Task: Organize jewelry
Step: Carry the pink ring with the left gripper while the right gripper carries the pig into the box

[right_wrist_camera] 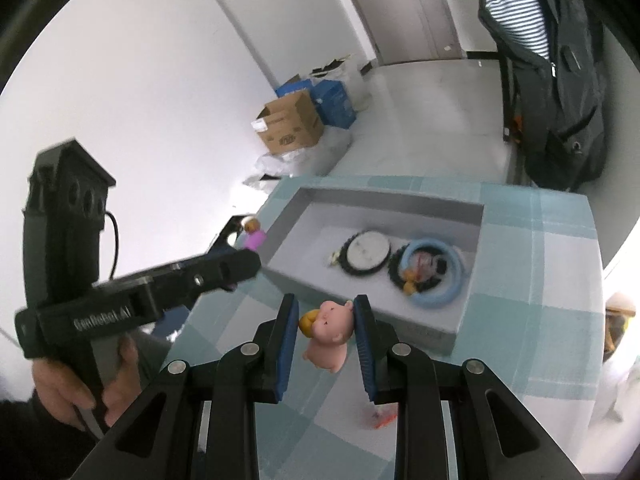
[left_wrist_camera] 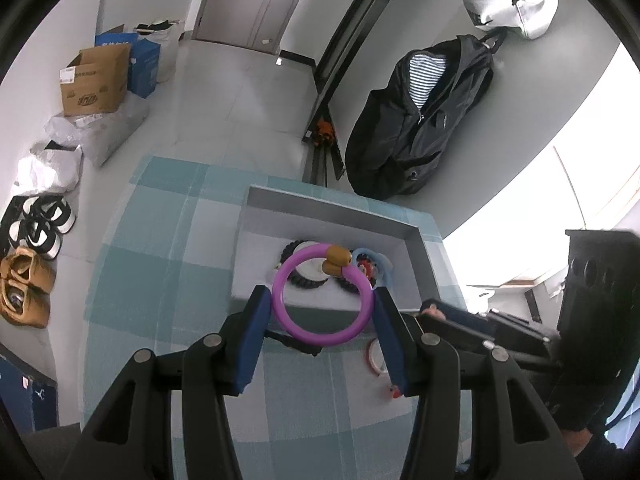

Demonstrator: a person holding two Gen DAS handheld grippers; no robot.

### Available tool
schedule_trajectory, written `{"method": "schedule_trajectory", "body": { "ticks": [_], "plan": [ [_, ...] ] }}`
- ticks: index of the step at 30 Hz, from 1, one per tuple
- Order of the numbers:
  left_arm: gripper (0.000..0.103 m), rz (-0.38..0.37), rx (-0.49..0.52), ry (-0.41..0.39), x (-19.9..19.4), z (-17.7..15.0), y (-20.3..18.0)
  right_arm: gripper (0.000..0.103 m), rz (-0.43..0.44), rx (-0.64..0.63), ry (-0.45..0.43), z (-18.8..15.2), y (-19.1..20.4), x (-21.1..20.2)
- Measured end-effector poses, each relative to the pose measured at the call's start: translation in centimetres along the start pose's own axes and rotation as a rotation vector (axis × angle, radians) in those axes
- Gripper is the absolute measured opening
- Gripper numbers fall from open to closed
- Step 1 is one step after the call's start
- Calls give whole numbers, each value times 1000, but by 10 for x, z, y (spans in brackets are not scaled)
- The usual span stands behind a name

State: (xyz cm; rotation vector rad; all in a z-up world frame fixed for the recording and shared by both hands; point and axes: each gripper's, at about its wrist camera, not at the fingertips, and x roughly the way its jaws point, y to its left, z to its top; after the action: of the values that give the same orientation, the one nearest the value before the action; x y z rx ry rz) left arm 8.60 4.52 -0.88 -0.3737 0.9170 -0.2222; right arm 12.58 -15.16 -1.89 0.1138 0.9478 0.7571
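Left wrist view: left tool point(left_wrist_camera: 323, 312) clamped across purple ring point(left_wrist_camera: 322, 294), brown bead uppermost, poised just short of grey tray point(left_wrist_camera: 416, 240); presumably carried for dropping in.
Tray contents: black-rimmed white disc point(left_wrist_camera: 310, 270) and light blue ring point(left_wrist_camera: 370, 258) partly hidden behind purple ring.
Right wrist view: right tool point(right_wrist_camera: 325, 322) pinching pink pig charm point(right_wrist_camera: 330, 334) by its sides, raised above checked worktop point(right_wrist_camera: 540, 264), near tray's front wall.
Shown only here: tray interior unobstructed; small orange piece point(right_wrist_camera: 384, 422) left on worktop.
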Motion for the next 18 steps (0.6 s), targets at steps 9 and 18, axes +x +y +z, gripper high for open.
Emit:
{"method": "schedule_trajectory", "body": {
  "ticks": [9,18],
  "plan": [
    [46,1,9,10,19,25,-1,26,19,41,-40,32,-10,0],
    [46,-21,-31,56,36,33,10,26,9,104,-28,45,-24,14]
  ]
}}
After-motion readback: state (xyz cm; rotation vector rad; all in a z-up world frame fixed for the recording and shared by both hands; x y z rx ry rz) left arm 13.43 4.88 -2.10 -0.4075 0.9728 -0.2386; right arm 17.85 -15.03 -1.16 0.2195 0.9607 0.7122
